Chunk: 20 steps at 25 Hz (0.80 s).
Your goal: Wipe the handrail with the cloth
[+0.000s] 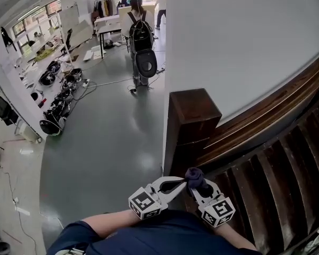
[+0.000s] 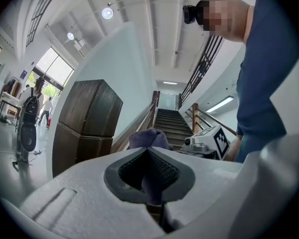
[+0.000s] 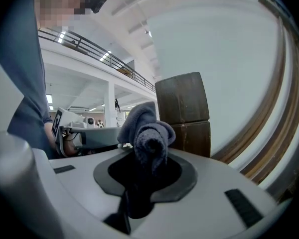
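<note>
The left gripper (image 1: 175, 186) and right gripper (image 1: 198, 191) both clamp the purple cloth (image 1: 194, 177), held near the post (image 1: 192, 122). The handrail (image 1: 271, 109) runs far right, apparently apart from it.

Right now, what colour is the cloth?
The cloth is a dusky purple-grey, plain with no pattern; it shows best in the right gripper view.

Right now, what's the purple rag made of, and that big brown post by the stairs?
The cloth looks like soft, fuzzy fabric, perhaps microfibre: it bunches into folds and shows a nubbly, matte weave. The post looks like dark-stained wood with a slight sheen; streaky grain shows on its faces, though it could be veneer.
</note>
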Each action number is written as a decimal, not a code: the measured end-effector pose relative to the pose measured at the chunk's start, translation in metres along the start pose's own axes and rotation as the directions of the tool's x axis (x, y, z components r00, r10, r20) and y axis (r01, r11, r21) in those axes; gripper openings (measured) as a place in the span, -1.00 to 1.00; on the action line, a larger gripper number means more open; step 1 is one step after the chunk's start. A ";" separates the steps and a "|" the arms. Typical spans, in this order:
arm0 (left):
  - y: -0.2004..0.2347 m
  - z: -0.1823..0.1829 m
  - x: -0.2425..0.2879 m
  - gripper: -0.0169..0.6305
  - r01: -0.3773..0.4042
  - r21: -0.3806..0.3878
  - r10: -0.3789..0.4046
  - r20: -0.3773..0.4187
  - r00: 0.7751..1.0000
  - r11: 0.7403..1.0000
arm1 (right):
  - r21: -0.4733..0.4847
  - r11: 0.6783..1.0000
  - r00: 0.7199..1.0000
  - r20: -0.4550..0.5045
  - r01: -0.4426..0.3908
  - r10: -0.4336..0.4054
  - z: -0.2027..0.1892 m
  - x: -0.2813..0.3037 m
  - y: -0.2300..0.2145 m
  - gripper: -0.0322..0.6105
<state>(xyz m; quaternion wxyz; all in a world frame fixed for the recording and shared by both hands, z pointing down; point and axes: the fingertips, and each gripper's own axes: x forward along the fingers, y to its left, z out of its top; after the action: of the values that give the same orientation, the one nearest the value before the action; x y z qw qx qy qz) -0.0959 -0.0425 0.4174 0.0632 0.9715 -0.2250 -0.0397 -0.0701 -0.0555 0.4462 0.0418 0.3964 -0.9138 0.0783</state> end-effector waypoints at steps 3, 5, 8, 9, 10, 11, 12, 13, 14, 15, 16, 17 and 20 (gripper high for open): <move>-0.002 0.000 0.008 -0.93 -0.008 0.011 0.008 0.001 1.000 1.000 | -0.007 1.000 1.000 0.007 -0.020 0.020 -0.001 -0.002 -0.005 -0.62; -0.002 -0.005 0.014 -0.93 -0.013 0.016 0.013 -0.002 1.000 1.000 | -0.011 0.999 0.999 0.011 -0.035 0.035 -0.004 -0.001 -0.009 -0.62; -0.004 -0.007 0.021 -0.93 -0.022 0.008 0.022 -0.003 1.000 1.000 | -0.005 0.999 0.999 0.012 -0.038 0.038 -0.006 -0.004 -0.012 -0.62; -0.006 -0.008 0.023 -0.93 -0.021 0.008 0.021 -0.006 1.000 1.000 | -0.004 0.999 0.999 0.012 -0.037 0.037 -0.007 -0.006 -0.013 -0.62; -0.008 -0.009 0.025 -0.93 -0.020 0.009 0.020 -0.009 1.000 1.000 | -0.004 0.999 0.999 0.010 -0.036 0.036 -0.007 -0.009 -0.014 -0.62; -0.009 -0.010 0.027 -0.93 -0.021 0.010 0.021 -0.013 1.000 1.000 | -0.003 0.999 0.999 0.009 -0.034 0.035 -0.008 -0.011 -0.016 -0.62; -0.009 -0.011 0.029 -0.93 -0.024 0.010 0.024 -0.015 1.000 1.000 | 0.000 0.999 0.999 0.008 -0.032 0.032 -0.010 -0.013 -0.018 -0.62; -0.009 -0.012 0.030 -0.93 -0.028 0.009 0.028 -0.016 0.999 1.000 | 0.004 1.000 0.999 0.007 -0.031 0.031 -0.011 -0.015 -0.021 -0.62; -0.009 -0.014 0.031 -0.93 -0.032 0.007 0.033 -0.015 0.999 0.999 | 0.005 0.999 0.999 0.007 -0.033 0.033 -0.012 -0.016 -0.022 -0.62; -0.010 -0.015 0.032 -0.93 -0.036 0.004 0.036 -0.013 0.999 0.999 | 0.004 0.999 0.999 0.009 -0.037 0.037 -0.012 -0.018 -0.023 -0.62; -0.011 -0.016 0.033 -0.93 -0.038 0.004 0.038 -0.013 0.999 0.999 | 0.000 0.999 0.999 0.010 -0.042 0.042 -0.012 -0.019 -0.023 -0.62; -0.012 -0.016 0.034 -0.93 -0.041 0.005 0.041 -0.015 0.999 0.999 | -0.002 0.999 0.999 0.010 -0.044 0.044 -0.012 -0.020 -0.023 -0.62; -0.016 -0.014 0.037 -0.93 -0.045 0.015 0.046 -0.015 0.999 0.999 | 0.003 0.999 0.999 0.008 -0.036 0.036 -0.014 -0.026 -0.026 -0.62</move>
<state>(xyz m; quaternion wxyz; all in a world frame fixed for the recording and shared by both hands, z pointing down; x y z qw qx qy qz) -0.0544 -0.0431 0.4274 0.0587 0.9668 -0.2468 -0.0291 -0.0331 -0.0519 0.4592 0.0359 0.3805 -0.9207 0.0790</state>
